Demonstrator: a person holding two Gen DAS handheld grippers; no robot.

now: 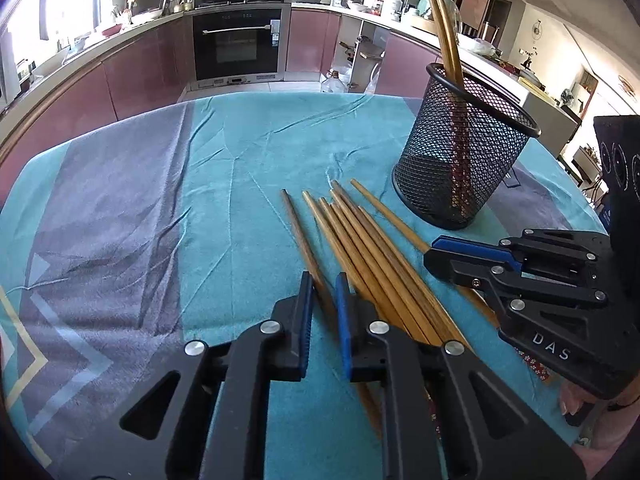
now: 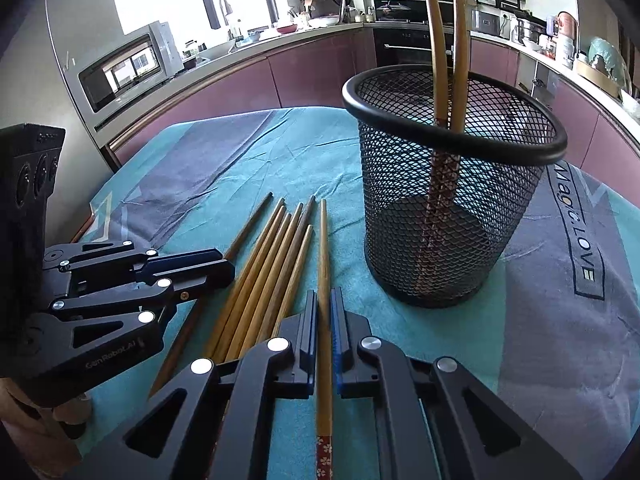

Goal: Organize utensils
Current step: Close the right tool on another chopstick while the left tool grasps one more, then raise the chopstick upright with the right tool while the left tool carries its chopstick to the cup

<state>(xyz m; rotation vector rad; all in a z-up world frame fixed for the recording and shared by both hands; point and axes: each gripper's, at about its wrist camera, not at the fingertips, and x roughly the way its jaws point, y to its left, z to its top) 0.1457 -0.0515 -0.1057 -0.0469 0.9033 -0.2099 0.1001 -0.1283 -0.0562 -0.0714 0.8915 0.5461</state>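
Note:
Several wooden chopsticks (image 1: 360, 248) lie side by side on the teal cloth, also in the right wrist view (image 2: 264, 272). A black mesh cup (image 1: 460, 148) stands behind them with two chopsticks (image 1: 444, 32) upright in it; it also shows in the right wrist view (image 2: 452, 184). My left gripper (image 1: 324, 280) straddles the leftmost chopstick (image 1: 300, 232), jaws a little apart, not closed on it. My right gripper (image 2: 324, 300) is shut on the rightmost chopstick (image 2: 323, 248), low over the cloth; it shows side-on in the left wrist view (image 1: 436, 254).
The teal and grey cloth (image 1: 160, 200) covers the table. Kitchen counters, an oven (image 1: 238, 40) and a microwave (image 2: 124, 72) stand beyond the table's far edge.

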